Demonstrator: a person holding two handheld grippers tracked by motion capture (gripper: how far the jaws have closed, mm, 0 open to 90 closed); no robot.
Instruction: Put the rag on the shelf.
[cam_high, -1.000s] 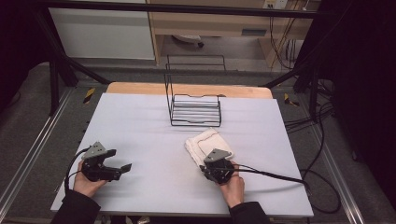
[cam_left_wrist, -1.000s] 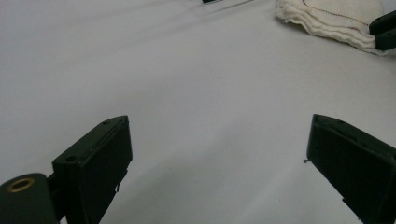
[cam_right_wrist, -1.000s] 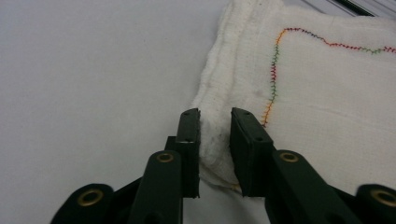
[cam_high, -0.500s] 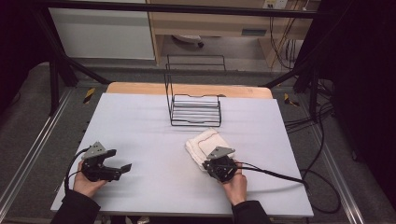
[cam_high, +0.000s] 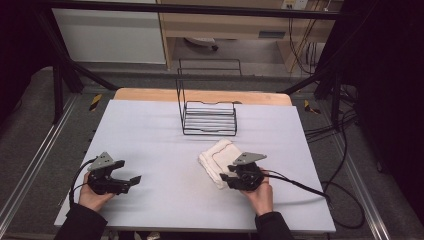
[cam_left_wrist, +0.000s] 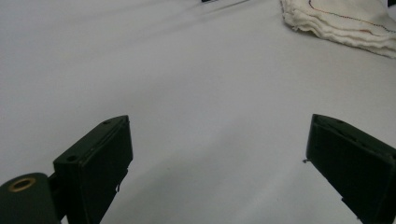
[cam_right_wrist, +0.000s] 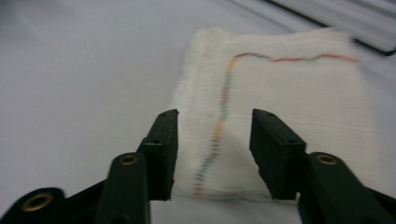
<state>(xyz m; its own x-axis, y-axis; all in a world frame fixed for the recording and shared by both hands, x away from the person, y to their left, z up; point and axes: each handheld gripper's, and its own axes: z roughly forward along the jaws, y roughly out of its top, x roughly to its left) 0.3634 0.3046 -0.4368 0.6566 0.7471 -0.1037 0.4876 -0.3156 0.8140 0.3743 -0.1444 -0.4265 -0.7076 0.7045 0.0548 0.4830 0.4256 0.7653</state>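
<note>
We logged the folded cloth (cam_high: 220, 161) at 11 o'clock off the right gripper (cam_high: 226, 179), long axis running away; its half-spread fingers (cam_right_wrist: 161, 144), just opening, seemingly hovered over the near edge. The left gripper (cam_high: 131, 181) stood wide, far off.

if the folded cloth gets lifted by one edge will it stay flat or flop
Probably flop: the folded cloth is soft stacked layers, so the folds would likely sag open. It looks light. Pushed, it may bunch rather than slide on the table.
</note>
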